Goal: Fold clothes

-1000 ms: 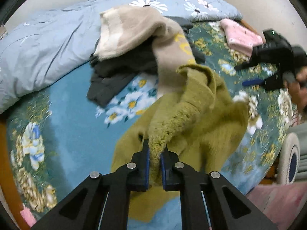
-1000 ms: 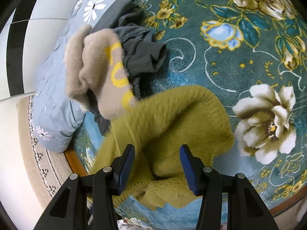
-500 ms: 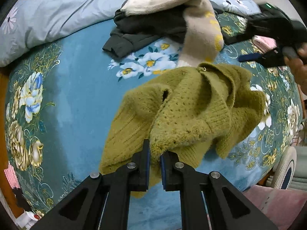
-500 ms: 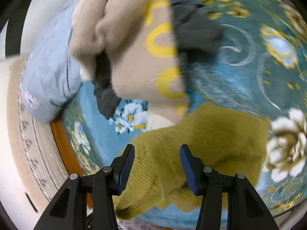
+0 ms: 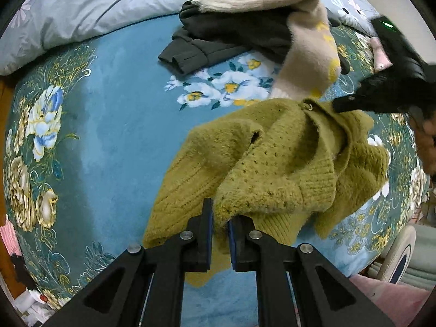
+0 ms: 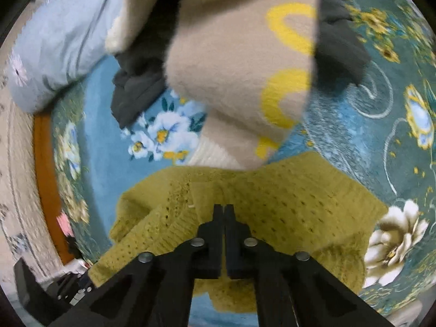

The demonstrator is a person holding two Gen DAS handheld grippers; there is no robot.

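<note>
The left gripper (image 5: 218,219) pinches a bunched edge of the olive knit sweater (image 5: 272,169), which lies crumpled on the floral bedspread (image 5: 114,125). The right gripper (image 6: 224,214) has its fingers together on the knit at the far edge; whether yarn is caught cannot be told. The garment appears to be mid-spread, and next calls for pulling it flat. Beyond, a beige sweater (image 6: 239,76) drapes dark clothes (image 5: 231,38). Only the left view shows the person's hand (image 5: 427,141).

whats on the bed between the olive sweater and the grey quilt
In the left wrist view, only bare floral bedspread lies between the olive sweater and the grey quilt.
</note>
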